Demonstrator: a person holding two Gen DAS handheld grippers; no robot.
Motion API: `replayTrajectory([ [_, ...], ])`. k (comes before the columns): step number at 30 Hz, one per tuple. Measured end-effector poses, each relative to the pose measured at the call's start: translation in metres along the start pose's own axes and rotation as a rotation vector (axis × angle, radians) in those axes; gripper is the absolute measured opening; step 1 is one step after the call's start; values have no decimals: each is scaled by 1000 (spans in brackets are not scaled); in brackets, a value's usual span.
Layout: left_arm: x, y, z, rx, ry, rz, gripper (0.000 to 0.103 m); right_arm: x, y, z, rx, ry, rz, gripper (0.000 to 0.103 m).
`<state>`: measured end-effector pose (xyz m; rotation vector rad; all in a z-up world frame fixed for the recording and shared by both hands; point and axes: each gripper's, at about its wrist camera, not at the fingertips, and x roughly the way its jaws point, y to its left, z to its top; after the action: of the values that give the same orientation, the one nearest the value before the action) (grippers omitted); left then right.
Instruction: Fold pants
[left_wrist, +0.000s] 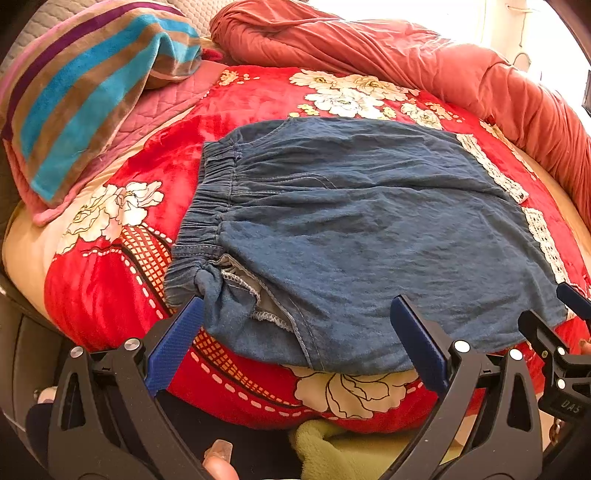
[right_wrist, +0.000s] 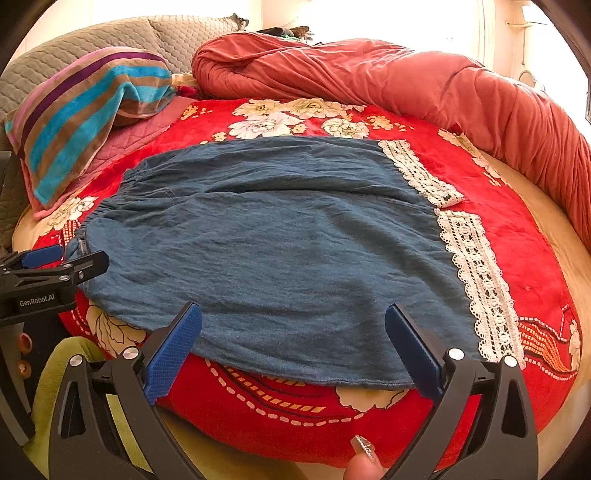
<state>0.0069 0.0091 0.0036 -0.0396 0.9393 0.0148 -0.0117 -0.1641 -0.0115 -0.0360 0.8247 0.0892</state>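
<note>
Blue denim pants (left_wrist: 351, 221) with an elastic waistband (left_wrist: 207, 206) at the left and white lace hems (left_wrist: 517, 192) at the right lie flat on a red floral blanket (left_wrist: 177, 162). They also show in the right wrist view (right_wrist: 280, 236), with the lace hems (right_wrist: 476, 273) at the right. My left gripper (left_wrist: 299, 339) is open, its fingers over the near edge by the waistband corner. My right gripper (right_wrist: 295, 343) is open over the near edge toward the hems. The right gripper shows at the left view's right edge (left_wrist: 565, 314); the left gripper shows at the right view's left edge (right_wrist: 55, 266).
A striped towel (left_wrist: 85, 92) lies on a pink quilted pillow (left_wrist: 166, 110) at the back left. A bunched orange-red duvet (left_wrist: 443, 70) runs along the back and right. A green cloth (left_wrist: 343, 450) lies below the bed's near edge.
</note>
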Motion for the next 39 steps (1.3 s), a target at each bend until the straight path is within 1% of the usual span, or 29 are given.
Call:
replayTrajectory([
  [8,9,13,12,-31,-1,23,95,11,0,13,-3,12,17,99],
  [11,14,19,19,-40,-5,42,95,18,3,29,-27,-1,23,99],
  [14,21,27,27,-53,7,44,95,26,6,46,-52,-10,28,99],
  [21,37,50,50,-83,23,61,95,60,18,92,-99,-5,60,99],
  [25,48,67,65,-111,34,54,95,81,27,114,-160,9,57,99],
  [29,63,84,82,-124,46,86,95,103,34,136,-199,16,55,99],
  [33,79,99,97,-132,74,81,95,124,46,159,-259,4,56,99],
  [39,105,112,121,-128,110,74,95,166,59,188,-327,55,91,99],
])
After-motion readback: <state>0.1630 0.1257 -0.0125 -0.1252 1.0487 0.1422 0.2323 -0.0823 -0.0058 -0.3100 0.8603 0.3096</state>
